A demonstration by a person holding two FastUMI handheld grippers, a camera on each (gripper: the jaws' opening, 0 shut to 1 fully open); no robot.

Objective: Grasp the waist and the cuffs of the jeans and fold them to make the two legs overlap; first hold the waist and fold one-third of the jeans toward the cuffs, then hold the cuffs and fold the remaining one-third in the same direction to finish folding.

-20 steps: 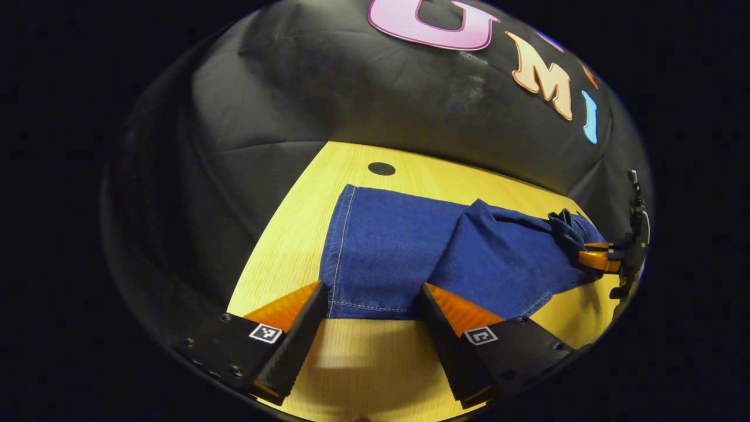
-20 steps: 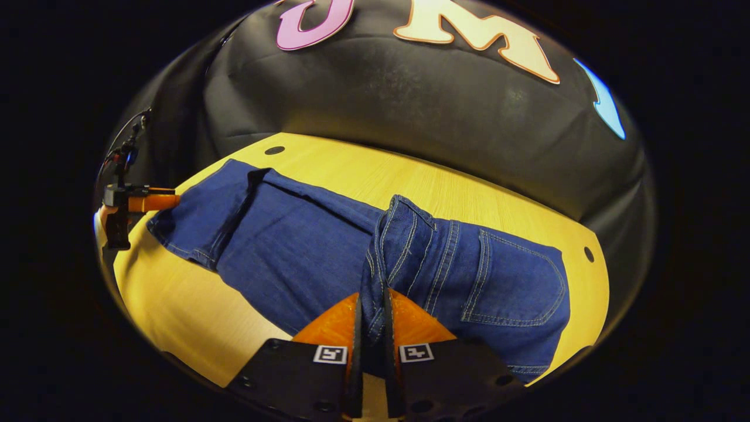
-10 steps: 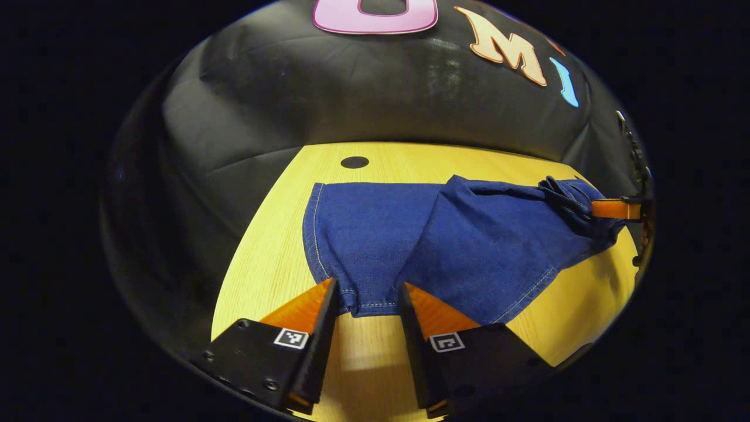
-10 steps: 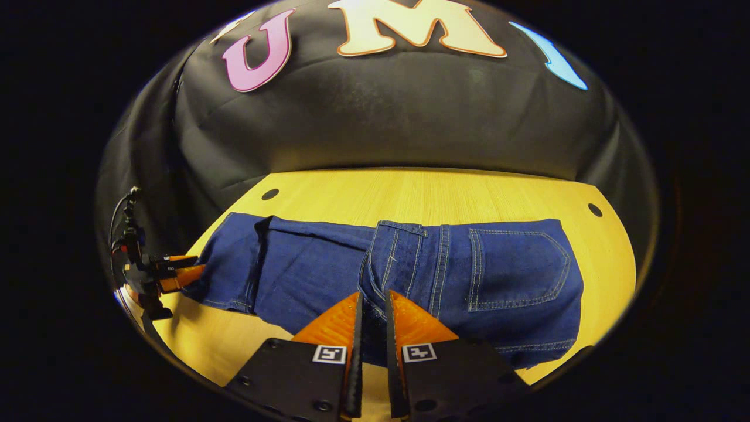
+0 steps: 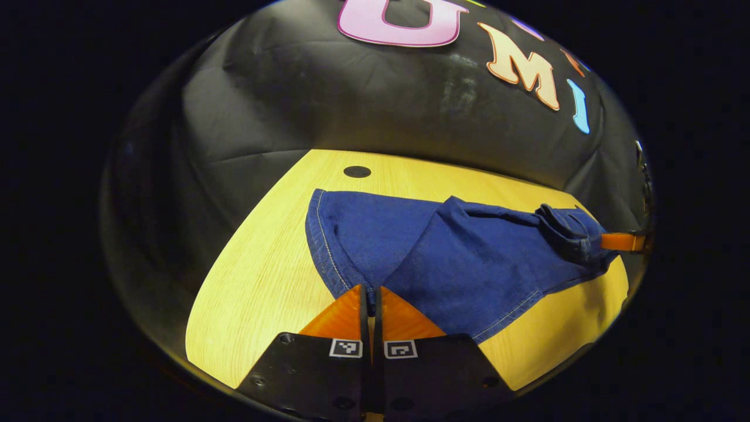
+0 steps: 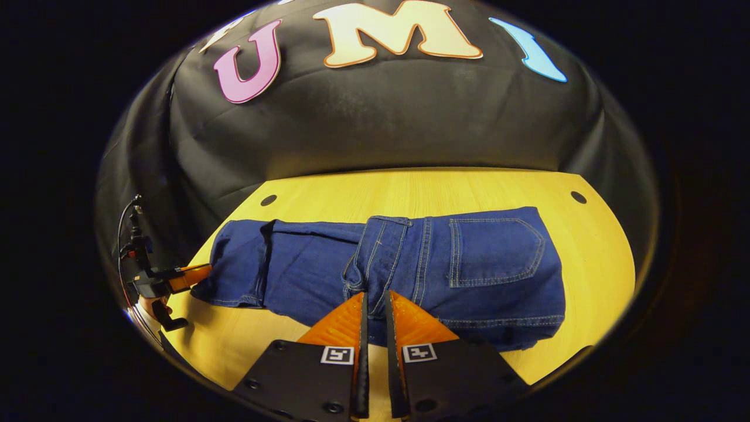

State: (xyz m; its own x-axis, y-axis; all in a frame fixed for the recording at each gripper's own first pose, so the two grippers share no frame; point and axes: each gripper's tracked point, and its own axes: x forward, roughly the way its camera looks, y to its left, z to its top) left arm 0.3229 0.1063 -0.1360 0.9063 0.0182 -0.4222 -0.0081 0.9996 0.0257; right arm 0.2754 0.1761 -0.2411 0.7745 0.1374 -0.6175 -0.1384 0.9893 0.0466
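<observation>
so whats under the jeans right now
The jeans lie on the yellow wooden table, which shows bare all around them. One leg seems to lie over the other; whatever else the denim covers is hidden. Each hand-held gripper is shut on a near edge.

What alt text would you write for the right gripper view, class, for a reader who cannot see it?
The right claw, fingers nearly together, pinches the near edge of blue jeans lying on a yellow wooden table, back pocket facing up. At far left, the left claw meets the jeans' other end.
</observation>
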